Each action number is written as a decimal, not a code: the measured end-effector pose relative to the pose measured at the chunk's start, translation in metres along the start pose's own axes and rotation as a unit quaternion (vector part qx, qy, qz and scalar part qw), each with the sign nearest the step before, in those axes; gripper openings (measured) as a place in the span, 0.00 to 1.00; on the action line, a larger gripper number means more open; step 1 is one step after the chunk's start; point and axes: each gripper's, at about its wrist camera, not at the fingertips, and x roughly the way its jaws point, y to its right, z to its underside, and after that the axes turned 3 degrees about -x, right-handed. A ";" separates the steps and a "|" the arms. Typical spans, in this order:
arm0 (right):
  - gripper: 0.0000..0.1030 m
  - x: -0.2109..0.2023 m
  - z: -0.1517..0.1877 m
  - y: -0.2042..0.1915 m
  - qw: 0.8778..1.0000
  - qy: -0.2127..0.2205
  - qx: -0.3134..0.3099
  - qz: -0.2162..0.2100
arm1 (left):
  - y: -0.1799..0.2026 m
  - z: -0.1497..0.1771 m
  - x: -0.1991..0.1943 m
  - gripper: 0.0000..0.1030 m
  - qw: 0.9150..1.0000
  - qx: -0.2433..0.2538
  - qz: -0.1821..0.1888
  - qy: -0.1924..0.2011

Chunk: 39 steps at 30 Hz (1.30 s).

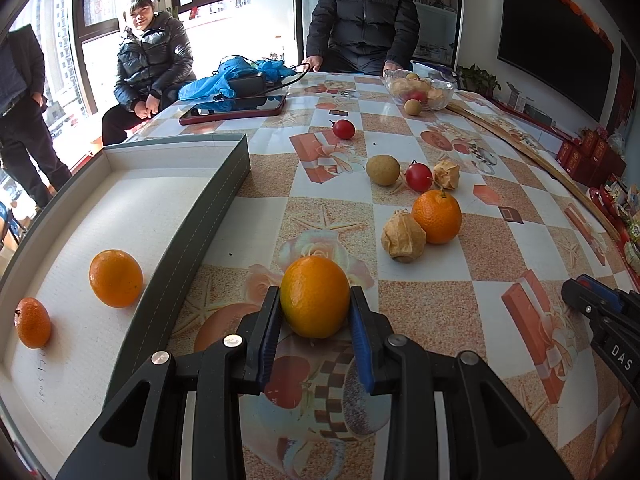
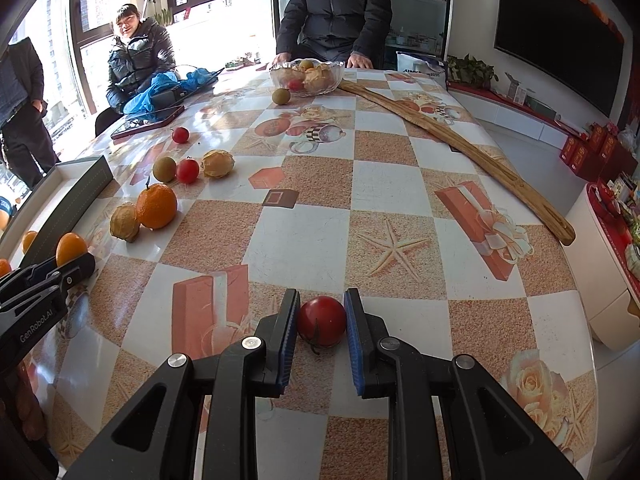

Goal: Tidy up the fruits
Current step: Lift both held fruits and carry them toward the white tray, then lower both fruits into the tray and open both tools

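Orange (image 1: 315,297) pinched between left tongs (image 1: 315,310) pads, just beside tray (image 1: 224,200) wall near bench (image 2: 384,184) left edge; likely bound for tray, where two oranges (image 1: 115,278) already lie. Right tongs (image 2: 321,322) closed onto red tomato (image 2: 321,321) near bench front edge. Readable: "GenRobot.AI", "DAS" on tong bodies.

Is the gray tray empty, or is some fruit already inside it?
Not empty. The tray holds two oranges on its white floor.
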 end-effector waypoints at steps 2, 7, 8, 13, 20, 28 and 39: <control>0.23 0.000 0.000 0.000 1.000 0.000 0.000 0.000 | 0.000 0.000 0.000 0.35 1.000 0.000 0.000 0.000; 0.23 0.000 0.000 0.000 1.000 0.000 0.000 0.000 | 0.000 0.000 0.000 0.35 1.000 0.000 0.000 0.000; 0.23 0.000 0.000 0.000 1.000 0.000 0.000 0.000 | 0.000 0.000 0.000 0.34 1.000 0.000 0.001 0.000; 0.23 0.000 0.000 0.000 1.000 -0.001 0.001 -0.001 | -0.001 -0.001 -0.001 0.34 1.000 -0.005 0.013 -0.003; 0.23 -0.008 0.005 0.019 0.998 -0.023 0.035 -0.040 | -0.001 0.009 -0.018 0.34 0.999 -0.003 0.034 -0.013; 0.23 -0.017 0.004 0.027 0.991 -0.059 0.078 -0.088 | -0.014 0.001 -0.047 0.34 0.997 -0.031 0.071 -0.009; 0.23 -0.016 -0.050 -0.079 0.977 -0.076 0.023 -0.200 | -0.093 -0.019 -0.079 0.34 0.996 -0.088 0.005 0.023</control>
